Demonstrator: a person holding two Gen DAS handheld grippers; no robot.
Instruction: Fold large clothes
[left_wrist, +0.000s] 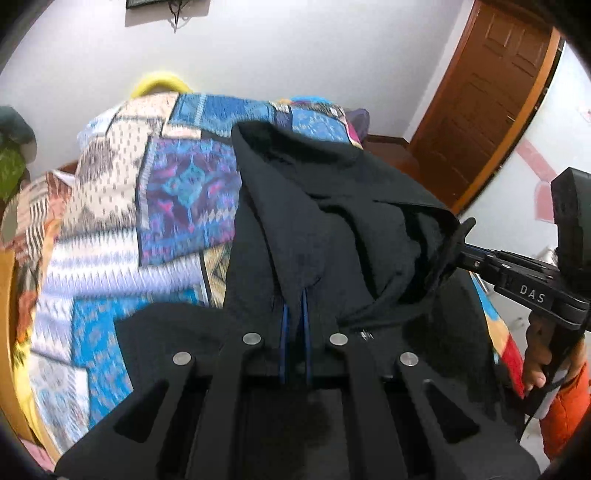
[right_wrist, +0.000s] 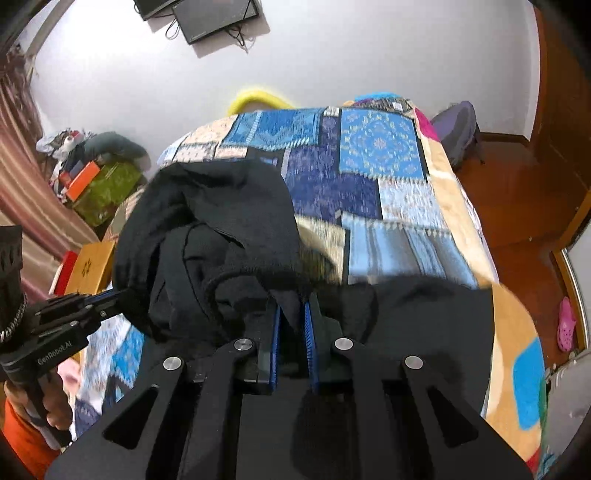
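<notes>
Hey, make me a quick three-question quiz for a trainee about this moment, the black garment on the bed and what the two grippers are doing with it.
1. True or false: the black garment lies flat and untouched on the patchwork bedspread.
2. Multiple choice: the left gripper is A) open above the bed, B) shut on the garment's fabric, C) holding a pillow.
3. Fill in: seen from the right wrist, the right gripper has black ____ pinched between its blue pads.

Key: 1 false, both grippers hold it and it is bunched up. 2 B. 3 fabric.
</notes>
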